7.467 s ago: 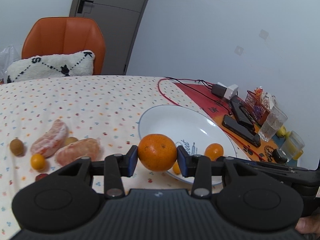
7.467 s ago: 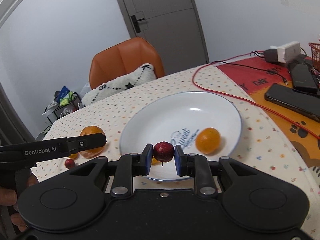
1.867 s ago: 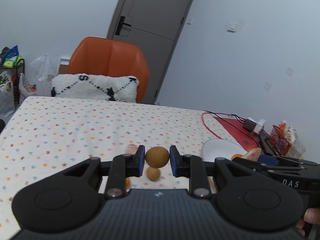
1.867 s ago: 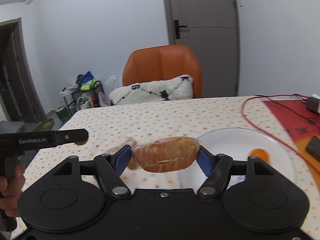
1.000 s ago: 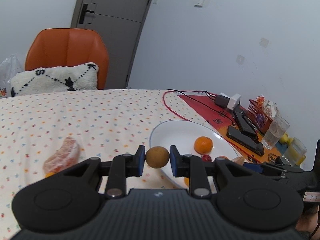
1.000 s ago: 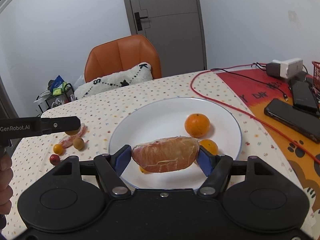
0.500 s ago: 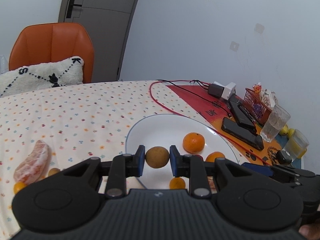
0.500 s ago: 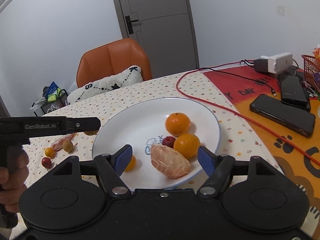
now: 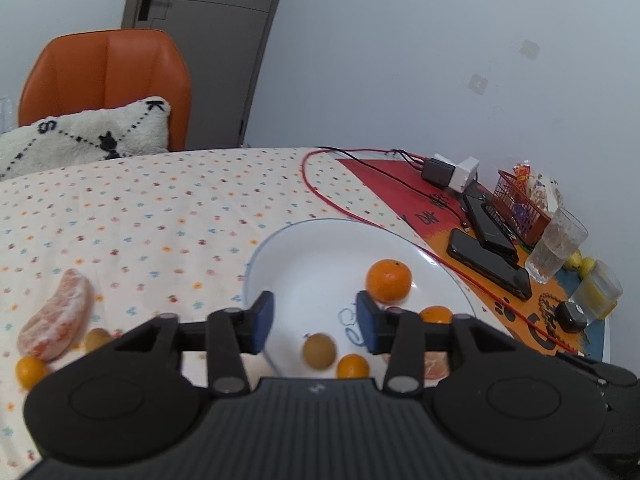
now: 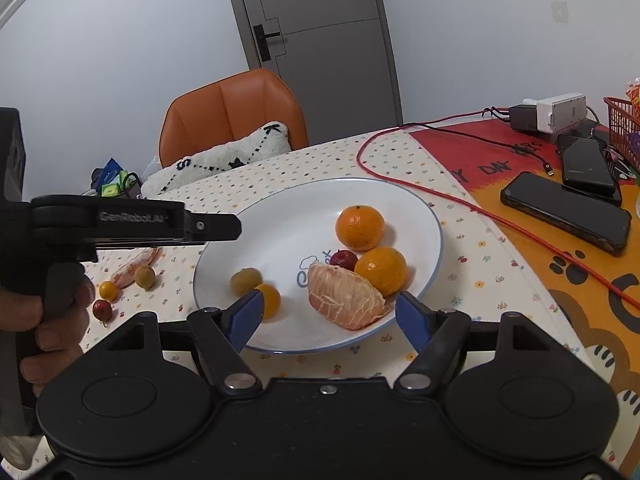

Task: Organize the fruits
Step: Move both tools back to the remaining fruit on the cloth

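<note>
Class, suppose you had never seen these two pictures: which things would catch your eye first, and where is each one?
The white plate in the middle of the dotted tablecloth, holding oranges, a small brown fruit and a peeled pomelo segment at its near edge. Then the orange chair beyond the table, and a few fruits left on the cloth at the left, among them another pomelo segment.

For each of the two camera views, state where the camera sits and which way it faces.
Left wrist: sits on the left gripper, facing forward and down over its open fingers at the white plate on the dotted tablecloth.
Right wrist: sits on the right gripper, open, facing the same plate; the left gripper and hand show.
Shared: plate, large orange, brown fruit, orange chair.
</note>
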